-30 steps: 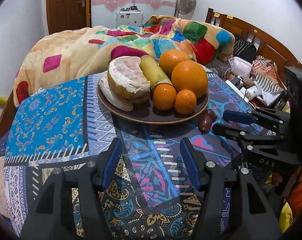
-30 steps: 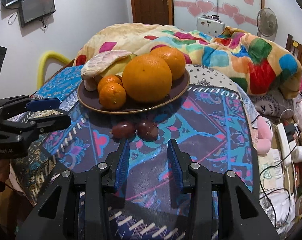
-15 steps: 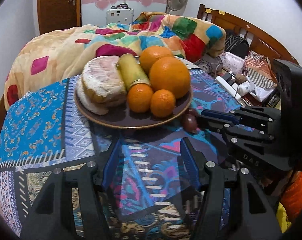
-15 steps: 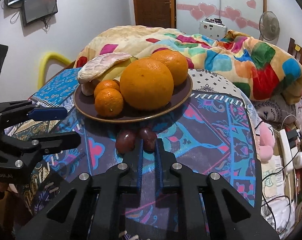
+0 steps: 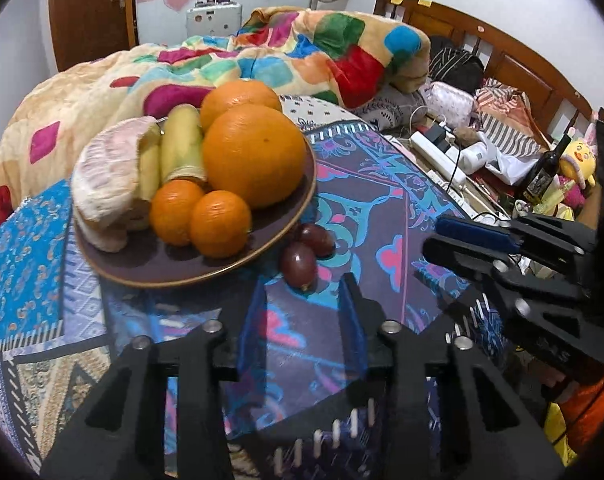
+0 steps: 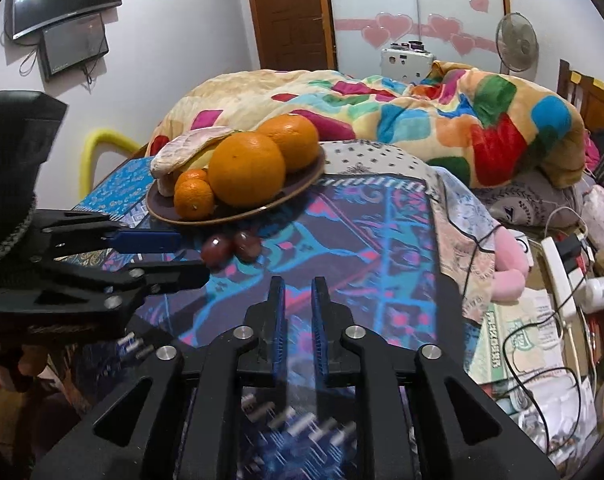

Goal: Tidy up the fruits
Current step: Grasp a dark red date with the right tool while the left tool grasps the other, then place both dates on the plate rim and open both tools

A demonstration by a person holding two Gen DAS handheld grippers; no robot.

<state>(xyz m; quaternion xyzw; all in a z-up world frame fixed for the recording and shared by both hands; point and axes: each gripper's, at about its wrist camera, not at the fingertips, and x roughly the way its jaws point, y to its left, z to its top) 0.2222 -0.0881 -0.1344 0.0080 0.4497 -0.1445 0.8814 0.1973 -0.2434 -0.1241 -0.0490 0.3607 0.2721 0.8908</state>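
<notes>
Two dark red fruits (image 5: pixel 307 252) are lying side by side on the patterned cloth (image 5: pixel 386 216), touching the plate (image 5: pixel 174 270) rim. The left gripper (image 5: pixel 302 312), jaws spread wide, is sitting nearer, directly behind them. The right gripper (image 6: pixel 298 304), jaws narrowed and empty, is waiting further back.

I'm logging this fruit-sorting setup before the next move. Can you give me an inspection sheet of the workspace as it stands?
Surface: patterned cloth over the table, partly bare near the grippers.
Job's things: brown plate holding two large oranges, two small oranges, a peeled pomelo and a yellow-green fruit; two dark red fruits lie on the cloth beside the plate's rim.
Clutter: nothing seen on the table.
Grippers: left gripper open, empty; right gripper nearly closed, a narrow gap, holding nothing.
Cables: power strip with cords on the bed to the right.
Surroundings: colourful blanket, fan, wall screens, dark bottle.
</notes>
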